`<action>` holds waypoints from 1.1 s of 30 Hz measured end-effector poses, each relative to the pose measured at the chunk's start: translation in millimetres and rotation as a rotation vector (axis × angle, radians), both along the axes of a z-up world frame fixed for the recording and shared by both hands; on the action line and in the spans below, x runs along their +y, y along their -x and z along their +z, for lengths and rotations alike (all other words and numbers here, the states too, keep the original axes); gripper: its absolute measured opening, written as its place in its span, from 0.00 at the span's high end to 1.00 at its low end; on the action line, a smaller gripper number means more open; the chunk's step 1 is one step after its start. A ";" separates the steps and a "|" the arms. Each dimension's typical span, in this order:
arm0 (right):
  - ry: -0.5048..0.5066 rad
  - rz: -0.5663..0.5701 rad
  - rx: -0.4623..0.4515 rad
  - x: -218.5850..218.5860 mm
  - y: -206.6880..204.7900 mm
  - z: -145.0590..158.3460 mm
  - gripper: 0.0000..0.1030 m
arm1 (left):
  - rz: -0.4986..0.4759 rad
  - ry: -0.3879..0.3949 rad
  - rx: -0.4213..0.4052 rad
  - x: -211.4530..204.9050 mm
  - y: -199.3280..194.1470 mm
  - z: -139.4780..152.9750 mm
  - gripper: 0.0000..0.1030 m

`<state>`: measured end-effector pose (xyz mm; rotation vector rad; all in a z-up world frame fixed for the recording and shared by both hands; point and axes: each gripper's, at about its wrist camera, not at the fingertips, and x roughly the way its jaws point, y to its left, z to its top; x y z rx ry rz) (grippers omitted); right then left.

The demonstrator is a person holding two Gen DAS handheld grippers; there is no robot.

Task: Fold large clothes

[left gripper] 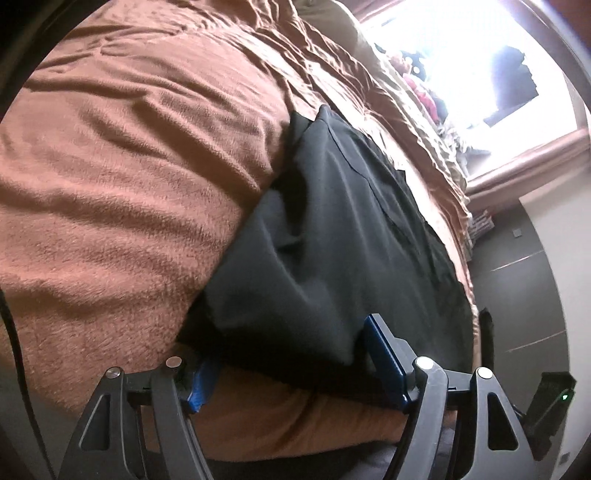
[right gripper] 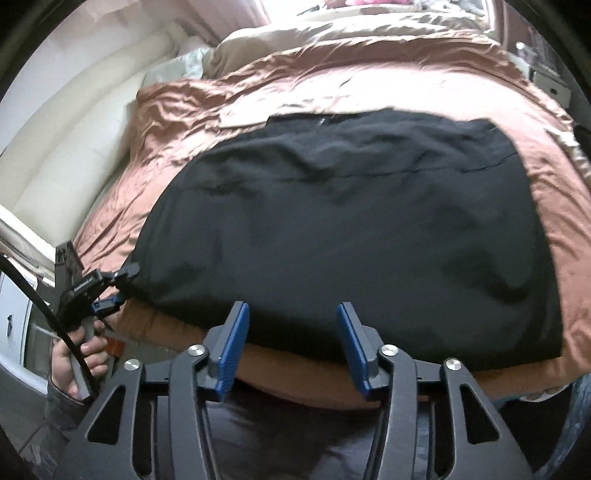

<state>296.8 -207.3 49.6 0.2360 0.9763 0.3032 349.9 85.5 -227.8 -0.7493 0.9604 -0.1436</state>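
- Right gripper (right gripper: 291,341): blue-padded fingers spread wide, nothing between them, sitting just at the near hem of the black garment (right gripper: 351,236), at the foot edge of the bed.
- Left gripper (left gripper: 288,363): jaws wide apart in its own view; the garment's near corner drapes between the fingers and hides the left pad's tip. Cannot tell if either pad touches cloth. No grip.
- In the right wrist view, far left: the left gripper shows at the garment's left corner, with the person's left hand (right gripper: 74,360) wrapped round its handle and a black cable (right gripper: 33,295) running past.
- Garment lies spread mostly flat on the bed, wide edge toward the cameras, slight wrinkles, what looks like the neck opening at the far edge.
- Surface: a brown fleece blanket (left gripper: 129,177), fuzzy and rumpled, in the left wrist view. Right wrist view shows a shinier pink-brown cover (right gripper: 221,107) around the garment, creased.
- Beige bedding (right gripper: 314,33) bunched at the head of the bed.
- Room, left side of right wrist view: cream padded wall panels (right gripper: 74,122).
- Room, right side of left wrist view: bright blown-out window (left gripper: 461,55), pinkish frame, clutter on the sill too washed out to identify. Grey floor (left gripper: 517,266) beside the bed.
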 end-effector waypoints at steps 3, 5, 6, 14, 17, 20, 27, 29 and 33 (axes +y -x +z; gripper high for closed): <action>0.026 0.013 0.021 11.2 -16.1 -11.4 0.65 | 0.022 -0.016 -0.009 1.2 1.6 -1.7 0.38; 0.017 0.016 0.048 18.4 -29.0 -20.8 0.68 | 0.039 -0.009 -0.016 3.6 5.0 -1.5 0.43; 0.017 0.020 0.055 22.4 -33.2 -24.2 0.68 | 0.045 -0.004 -0.020 5.2 6.3 -1.9 0.44; 0.125 -0.020 0.086 45.9 -79.4 -48.5 0.74 | 0.081 0.014 -0.037 10.8 13.1 -3.2 0.52; 0.148 -0.038 0.095 54.7 -100.8 -56.7 0.82 | 0.110 0.014 -0.039 9.3 15.8 -4.2 0.52; 0.171 -0.054 0.096 64.3 -124.9 -64.8 0.89 | 0.189 0.044 -0.022 8.1 21.0 -8.3 0.53; 0.185 -0.114 0.088 72.6 -172.0 -67.6 0.90 | 0.290 0.035 0.004 2.1 22.6 -6.1 0.55; 0.178 -0.134 0.088 72.6 -185.7 -67.8 0.90 | 0.301 0.029 0.011 2.0 21.9 -4.9 0.56; 0.174 -0.167 0.089 74.8 -209.5 -70.2 0.90 | 0.320 0.028 0.026 0.9 21.3 -5.4 0.57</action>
